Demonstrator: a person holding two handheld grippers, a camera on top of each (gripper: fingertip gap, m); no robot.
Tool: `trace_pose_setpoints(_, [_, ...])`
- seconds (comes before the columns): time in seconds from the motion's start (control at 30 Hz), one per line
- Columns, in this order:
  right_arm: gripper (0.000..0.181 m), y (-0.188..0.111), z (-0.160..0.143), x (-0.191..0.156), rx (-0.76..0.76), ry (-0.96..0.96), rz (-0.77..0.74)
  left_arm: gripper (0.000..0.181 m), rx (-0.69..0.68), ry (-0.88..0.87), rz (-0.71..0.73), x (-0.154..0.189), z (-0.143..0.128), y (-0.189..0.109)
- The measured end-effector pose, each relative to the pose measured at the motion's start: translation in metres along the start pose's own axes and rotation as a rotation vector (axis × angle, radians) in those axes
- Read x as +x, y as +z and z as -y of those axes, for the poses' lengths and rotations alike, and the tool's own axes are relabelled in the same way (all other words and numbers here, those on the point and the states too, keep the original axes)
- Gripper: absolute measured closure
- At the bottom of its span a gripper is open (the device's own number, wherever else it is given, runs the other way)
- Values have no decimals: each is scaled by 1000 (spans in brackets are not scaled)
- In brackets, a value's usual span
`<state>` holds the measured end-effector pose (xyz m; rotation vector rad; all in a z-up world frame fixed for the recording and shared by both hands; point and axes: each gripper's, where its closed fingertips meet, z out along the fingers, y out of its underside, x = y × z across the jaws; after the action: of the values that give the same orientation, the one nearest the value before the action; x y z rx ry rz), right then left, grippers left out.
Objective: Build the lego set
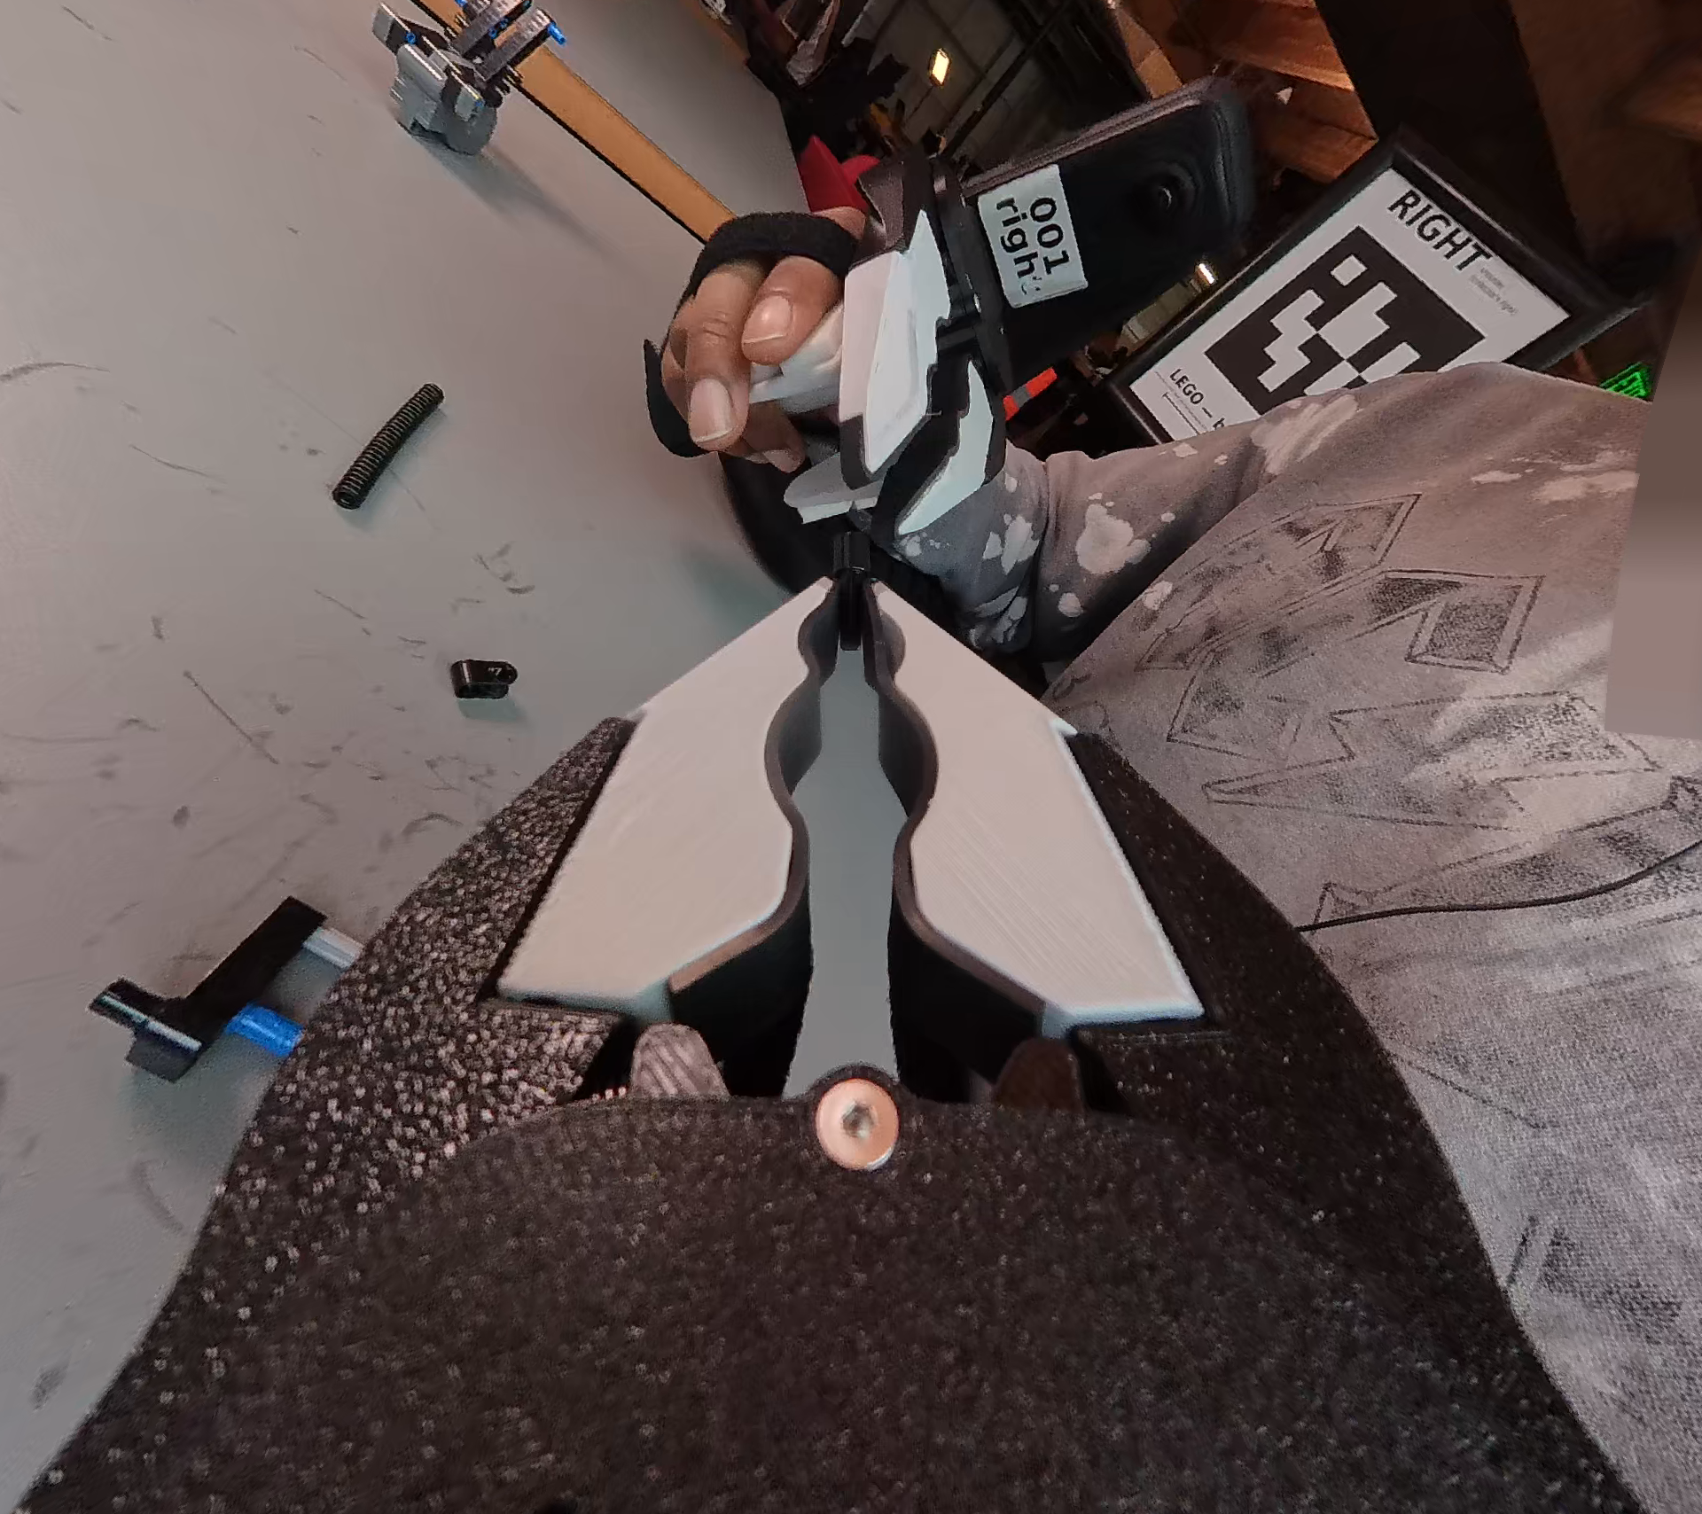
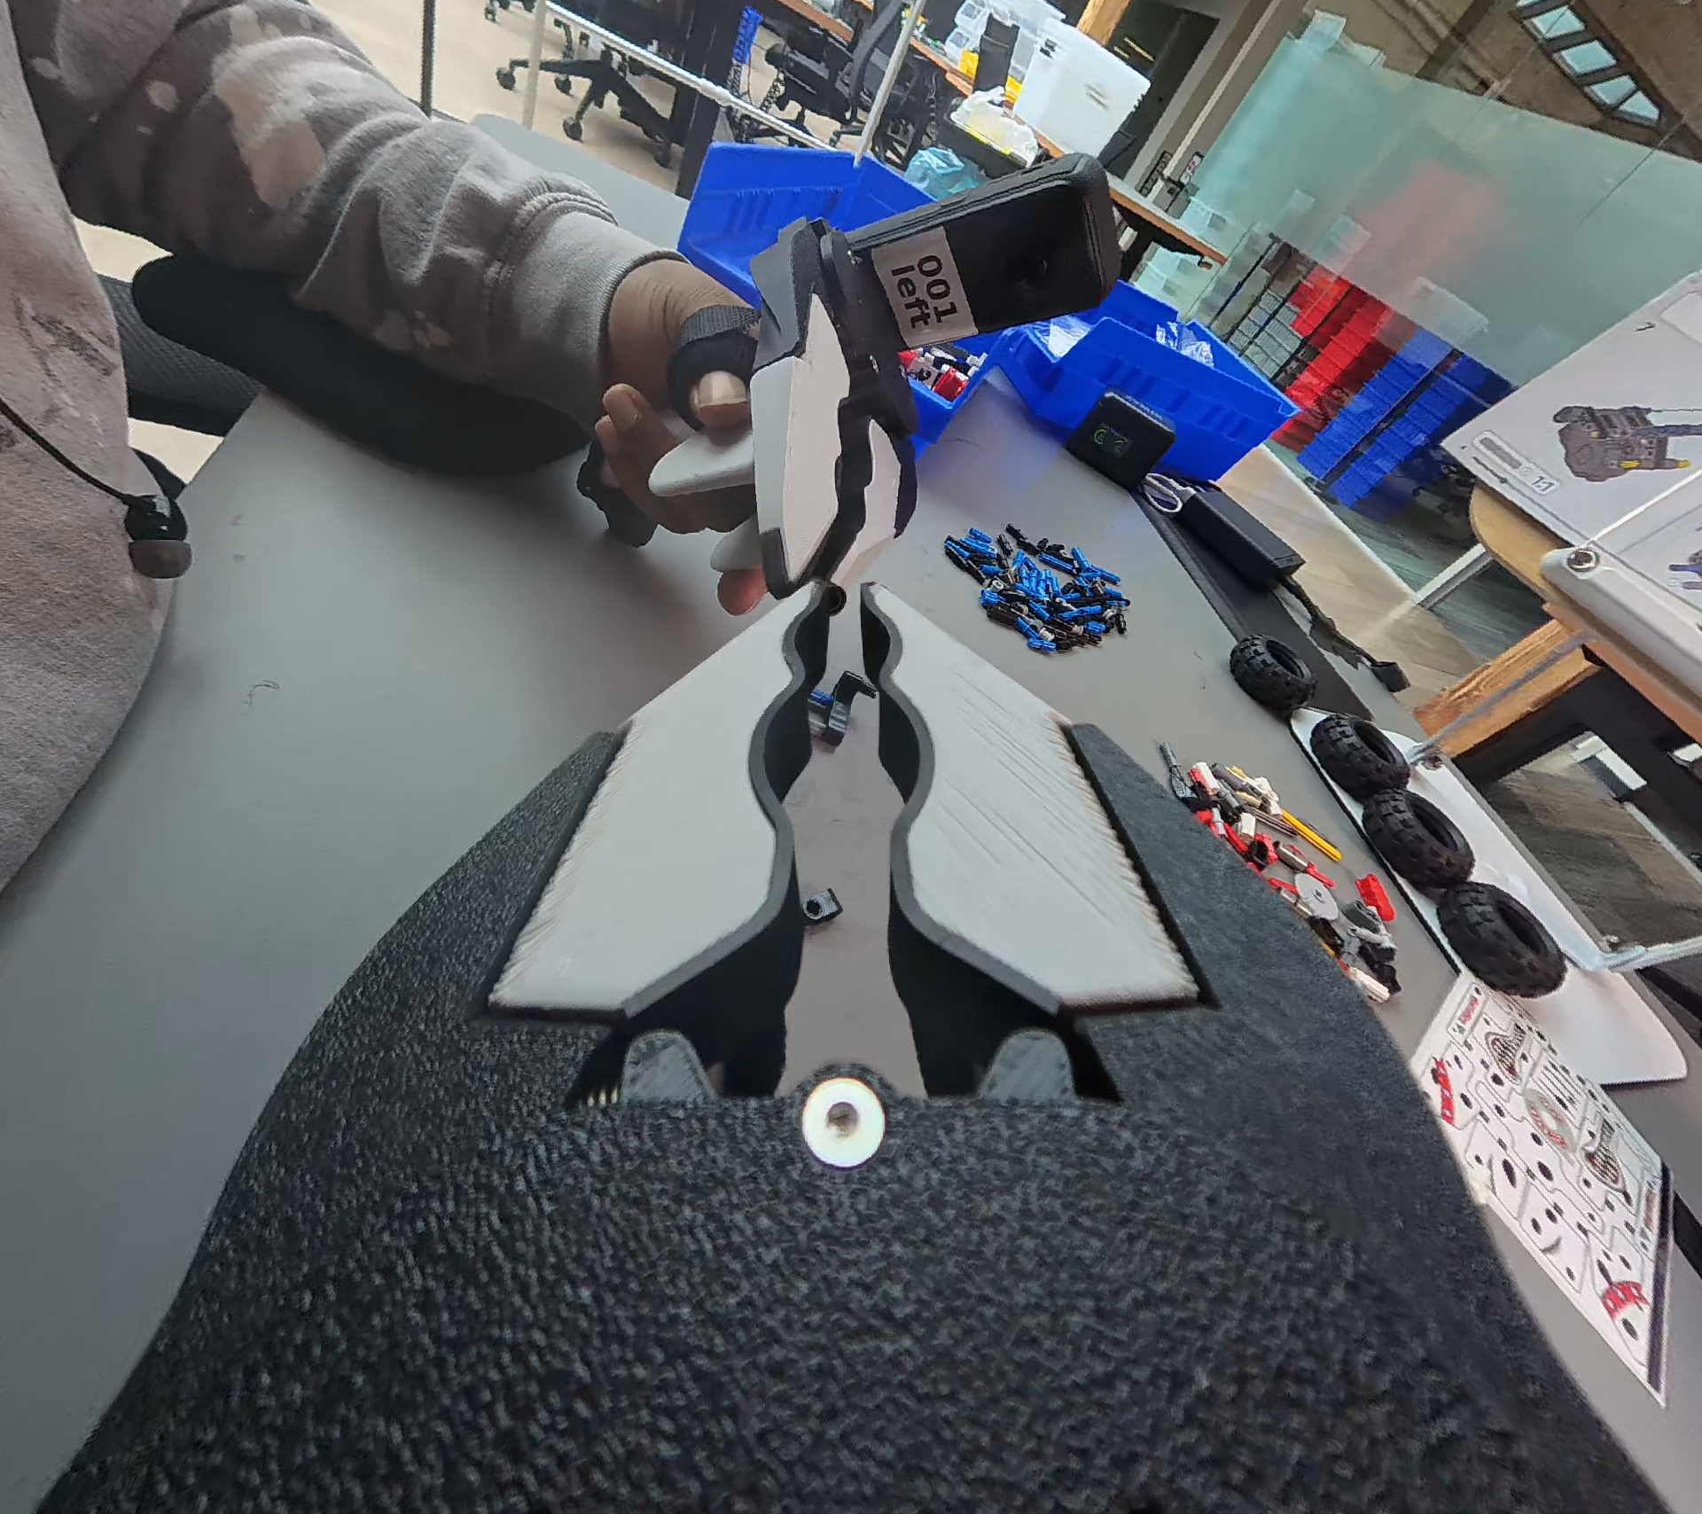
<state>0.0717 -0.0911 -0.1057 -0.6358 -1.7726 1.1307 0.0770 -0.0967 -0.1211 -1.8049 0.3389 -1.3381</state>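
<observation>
Left claw (image 1: 852, 622) pinched a small black pin (image 1: 849, 563) at twelve o'clock; your right claw (image 2: 843, 595), slightly parted, needed square alignment.

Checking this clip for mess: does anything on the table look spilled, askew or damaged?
Nothing looks spilled or broken. The grey tabletop is scuffed with dark marks, and a ribbed black hose and a small black connector lie loose, apart from the pin pile.

counter (image 2: 387, 733): grey, scuffed | on it: blue-black pin pile (image 2: 1036, 584), loose tyres (image 2: 1271, 673), mixed small parts (image 2: 1289, 862), sticker sheet (image 2: 1547, 1166), blue bins (image 2: 1142, 383), corrugated black hose (image 1: 387, 446), half-built grey assembly (image 1: 456, 70)
</observation>
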Motion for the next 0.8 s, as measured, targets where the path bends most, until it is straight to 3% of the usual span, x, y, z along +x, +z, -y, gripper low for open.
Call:
trace_pose_setpoints(0.13, [168,0,-2,-13,-6,52,97,178,-74,44,-38,9,-11,6])
trace_pose_setpoints(0.33, [174,-3,-3,-52,-34,122,313,178,-232,129,-83,24,-39,13])
trace_pose_setpoints(0.8, [174,-2,-10,-52,-53,134,315,178,-237,93,-80,21,-40,14])
